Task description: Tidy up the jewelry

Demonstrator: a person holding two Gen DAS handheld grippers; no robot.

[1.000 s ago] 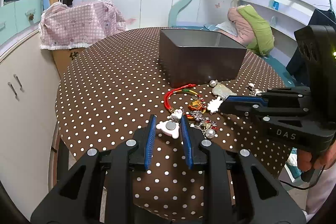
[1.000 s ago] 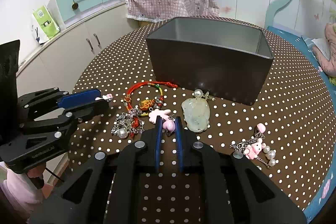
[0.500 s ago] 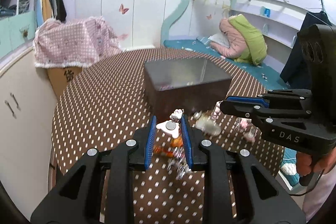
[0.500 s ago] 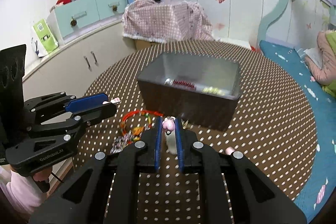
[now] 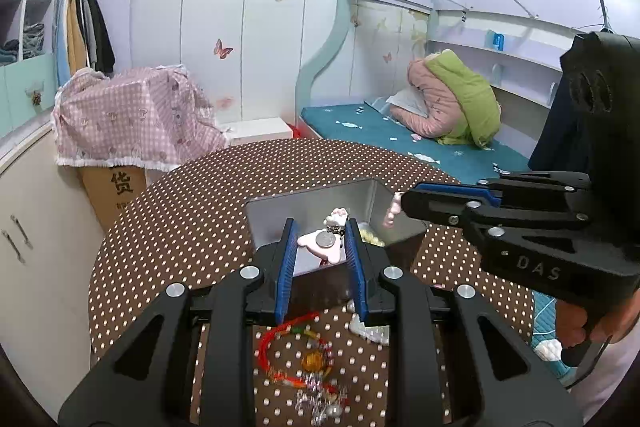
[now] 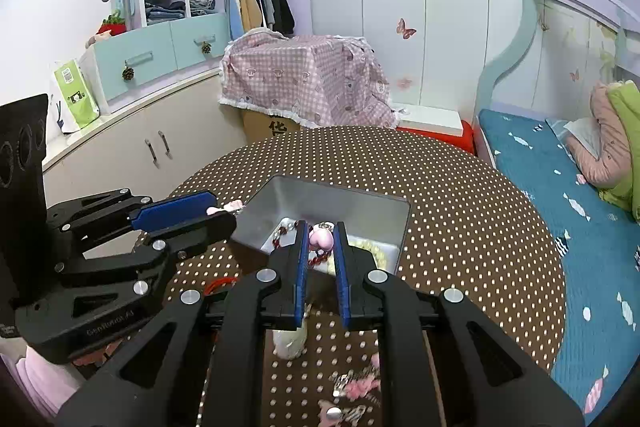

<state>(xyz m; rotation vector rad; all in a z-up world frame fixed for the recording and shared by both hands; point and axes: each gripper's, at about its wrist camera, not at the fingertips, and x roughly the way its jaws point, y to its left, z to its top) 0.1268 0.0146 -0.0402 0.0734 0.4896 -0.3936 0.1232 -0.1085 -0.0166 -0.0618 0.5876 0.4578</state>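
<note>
Two claws hang over the worktop, each with a charm in its grip, and both sit above or close to the open metal box in the middle. Going from the left: the left claw is closed part-way on a white charm with a round silver disc on it, a small bear-like bead at its far end; it hovers over the near edge of the box. To finish well, I'd say it wants carrying a little further over the box's middle, lowered until the charm is below the rim, then opened slowly so the piece drops flat and does not bounce off the wall. The right claw is pinched nearly shut on a pink heart charm, with a chain or pendant seeming to hang beneath it; that dangling part should clear the rim before letting go, or it may snag on the edge. The two claws are close together, so one should release first and back off. Counting what shows: one box, already holding a red bead string and a pale yellow strand; two charms in the air; on the cloth, one red cord bracelet with a gold bead, one pale stone pendant, one white piece by the left claw's finger, and one or two blurred heaps of pink and silver chain nearest me, too smeared to count exactly.
</note>
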